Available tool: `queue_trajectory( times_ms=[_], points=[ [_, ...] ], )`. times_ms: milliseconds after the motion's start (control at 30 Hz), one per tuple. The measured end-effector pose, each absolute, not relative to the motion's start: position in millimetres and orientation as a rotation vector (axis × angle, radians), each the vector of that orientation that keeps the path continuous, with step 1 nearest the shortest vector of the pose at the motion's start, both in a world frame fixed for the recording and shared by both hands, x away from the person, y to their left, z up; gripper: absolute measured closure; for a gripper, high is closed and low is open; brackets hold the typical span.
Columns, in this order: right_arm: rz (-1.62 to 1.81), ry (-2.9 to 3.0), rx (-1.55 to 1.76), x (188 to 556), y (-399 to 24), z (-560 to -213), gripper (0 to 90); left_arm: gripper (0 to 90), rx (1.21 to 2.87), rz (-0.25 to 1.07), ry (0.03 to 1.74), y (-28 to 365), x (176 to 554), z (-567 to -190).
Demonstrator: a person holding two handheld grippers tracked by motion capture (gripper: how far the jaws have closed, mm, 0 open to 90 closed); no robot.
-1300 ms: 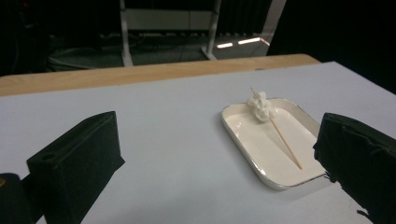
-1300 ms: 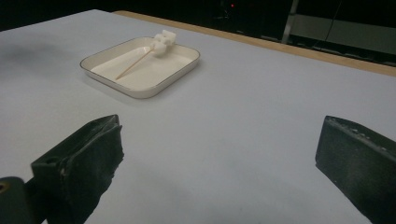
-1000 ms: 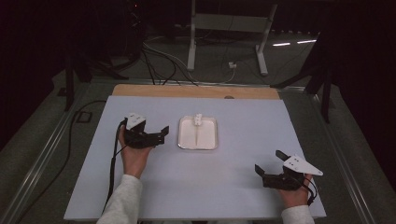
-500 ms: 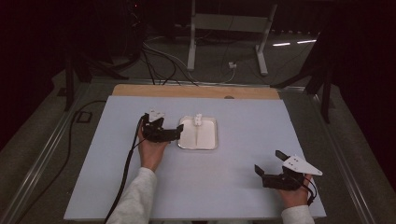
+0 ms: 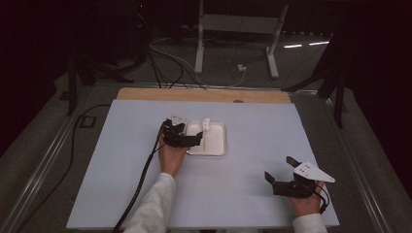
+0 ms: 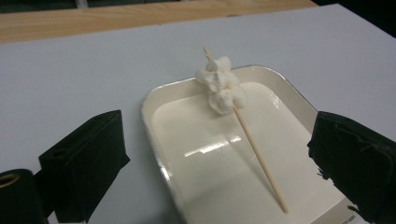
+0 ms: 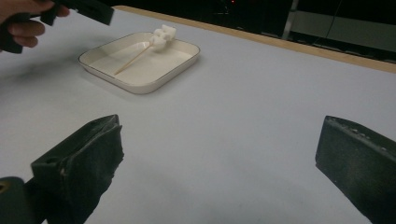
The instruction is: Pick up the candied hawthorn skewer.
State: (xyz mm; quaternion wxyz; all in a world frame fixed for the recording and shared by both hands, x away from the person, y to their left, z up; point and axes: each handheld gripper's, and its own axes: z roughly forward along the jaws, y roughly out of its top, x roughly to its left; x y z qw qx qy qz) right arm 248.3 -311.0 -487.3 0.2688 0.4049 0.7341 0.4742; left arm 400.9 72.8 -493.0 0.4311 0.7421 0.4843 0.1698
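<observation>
Table (image 5: 243, 194) — pale blue-white sheet over a wooden top, whose bare strip shows along the far edge. Dark floor beyond it, with loose cables (image 5: 160, 58) and a white metal stand (image 5: 238, 29).

Left side: a black cable (image 5: 141, 179) trails from the left gripper (image 5: 198, 139) back along the person's white sleeve (image 5: 153, 208) to the near table edge. The left hand (image 5: 171, 158) reaches forward from the near side, forearm angled slightly rightward. The gripper sits at the left rim of the tray (image 5: 218, 148), jaws spread wide and holding nothing. In the left gripper view one jaw stands over bare table left of the tray and the other over the tray's right near corner, so the tray lies between them.

Centre: the white rectangular tray rests flat on the table. Inside it lies a wooden skewer (image 6: 259, 154) with white marshmallows (image 6: 222, 86) bunched near its far, pointed end; the marshmallow end rests against the far rim, the bare stick runs toward the near side. Nothing lies over the skewer.

Right side: the right gripper (image 5: 282, 174) is well apart from the tray, near the front right corner of the table, held low in the right hand (image 5: 306, 201) and pointed left — jaws wide apart, empty. The right gripper view shows bare table between its jaws.
</observation>
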Motion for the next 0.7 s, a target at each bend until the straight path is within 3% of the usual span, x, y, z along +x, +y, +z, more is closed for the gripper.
queue_trajectory(
  times_ms=[233, 400, 467, 500, 700],
  points=[
    [1.278, 1.983, 1.09, 248.1, -310.7, -487.5, 0.6, 9.7, 1.883, 0.388, 1.233, 57.7, 405.6, -501.8],
    [1.278, 1.984, 1.091, 248.2, -310.5, -487.7, 0.6, 18.4, 1.916, 0.334, 1.241, 44.5, 409.0, -508.2],
    [1.276, 1.987, 1.088, 248.1, -310.3, -487.7, 0.6, 27.1, 1.928, 0.315, 1.248, 39.6, 410.3, -509.7],
    [1.276, 1.987, 1.088, 248.1, -310.3, -487.7, 0.6, 27.1, 1.934, 0.301, 1.247, 37.8, 411.1, -510.4],
    [1.267, 1.99, 1.081, 248.0, -310.1, -487.9, 0.6, 54.9, 1.961, 0.216, 1.265, 30.1, 416.6, -518.0]
  ],
)
